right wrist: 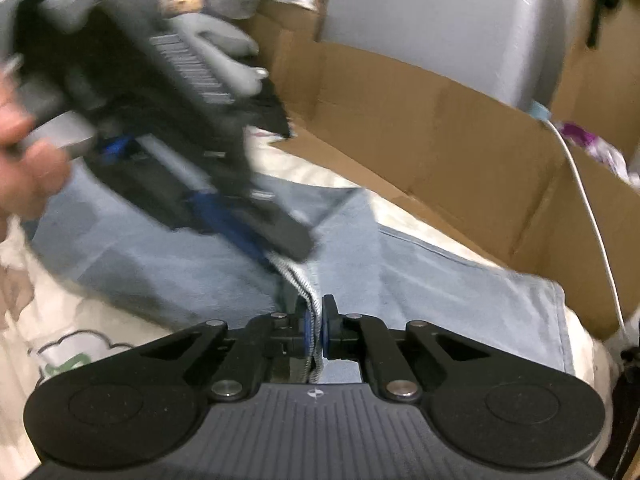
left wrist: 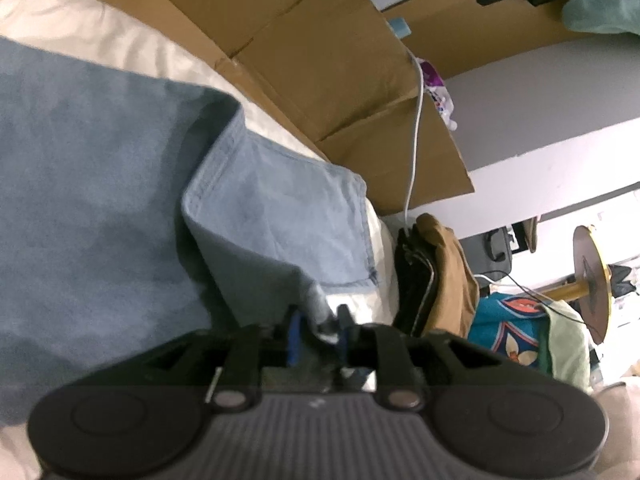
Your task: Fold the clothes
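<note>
A light blue garment (left wrist: 100,160) lies spread on the cream bed sheet (left wrist: 120,48), one flap folded over towards the right. In the left wrist view my left gripper (left wrist: 319,324) stands low at the garment's near edge, jaws apart, with a narrow fold of cloth loosely between them. The right wrist view shows the same garment (right wrist: 440,300) and its striped ribbed hem (right wrist: 296,280). My right gripper (right wrist: 315,332) is shut on that hem. The left gripper (right wrist: 290,258) reaches in blurred from the upper left, its tips at the same hem just beyond the right one.
A flattened cardboard box (right wrist: 440,140) lines the far side of the bed, with a white cable (right wrist: 584,200) hanging over it. A person's hand (right wrist: 24,160) holds the left gripper. Brown and black clothes (left wrist: 436,272) are heaped past the bed's right edge.
</note>
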Motion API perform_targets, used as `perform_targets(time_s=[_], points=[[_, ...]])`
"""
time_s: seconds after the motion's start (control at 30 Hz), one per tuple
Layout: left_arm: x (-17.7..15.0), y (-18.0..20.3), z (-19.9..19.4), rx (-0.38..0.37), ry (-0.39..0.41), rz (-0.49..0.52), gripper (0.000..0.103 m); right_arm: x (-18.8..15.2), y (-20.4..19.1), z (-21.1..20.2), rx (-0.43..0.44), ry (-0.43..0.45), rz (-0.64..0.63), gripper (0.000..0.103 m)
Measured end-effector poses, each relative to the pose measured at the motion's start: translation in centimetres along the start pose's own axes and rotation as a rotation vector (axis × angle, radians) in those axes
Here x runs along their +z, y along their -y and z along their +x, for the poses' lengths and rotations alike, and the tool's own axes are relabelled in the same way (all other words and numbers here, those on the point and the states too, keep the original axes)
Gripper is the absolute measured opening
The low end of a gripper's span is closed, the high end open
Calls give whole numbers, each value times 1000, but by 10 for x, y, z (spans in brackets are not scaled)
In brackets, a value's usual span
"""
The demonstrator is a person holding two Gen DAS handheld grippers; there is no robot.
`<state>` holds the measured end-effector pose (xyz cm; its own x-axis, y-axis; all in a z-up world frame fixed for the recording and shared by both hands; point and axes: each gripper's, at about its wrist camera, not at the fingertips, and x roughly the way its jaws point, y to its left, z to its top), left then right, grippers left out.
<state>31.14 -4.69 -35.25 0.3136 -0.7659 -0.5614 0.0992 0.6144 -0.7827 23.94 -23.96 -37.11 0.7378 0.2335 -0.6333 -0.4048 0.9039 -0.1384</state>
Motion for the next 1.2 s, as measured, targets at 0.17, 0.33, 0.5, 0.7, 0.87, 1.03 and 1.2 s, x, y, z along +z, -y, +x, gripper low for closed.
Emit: perform_targets(time_s=[0.17, 0.33, 0.5, 0.7, 0.87, 1.03, 1.2], points=[[5, -9, -7, 63, 12, 28, 46, 11, 44, 6, -47, -11, 85, 4], [7, -30, -8, 126, -1, 24, 52, 17, 84, 18, -102, -19, 140, 4], [10, -41, -6, 165, -31, 55, 52, 19, 121, 36, -130, -39, 168, 4], [13, -53, -11, 222, -44, 72, 54, 19, 171, 69, -142, -90, 213, 4], [13, -67, -19, 258, -36, 38, 54, 13, 206, 93, -160, -133, 277, 4], [11, -70, -18, 270, -47, 40, 55, 5, 232, 112, -188, -167, 325, 4], [12, -70, -12, 274, -58, 52, 56, 1, 253, 127, -200, -176, 363, 4]])
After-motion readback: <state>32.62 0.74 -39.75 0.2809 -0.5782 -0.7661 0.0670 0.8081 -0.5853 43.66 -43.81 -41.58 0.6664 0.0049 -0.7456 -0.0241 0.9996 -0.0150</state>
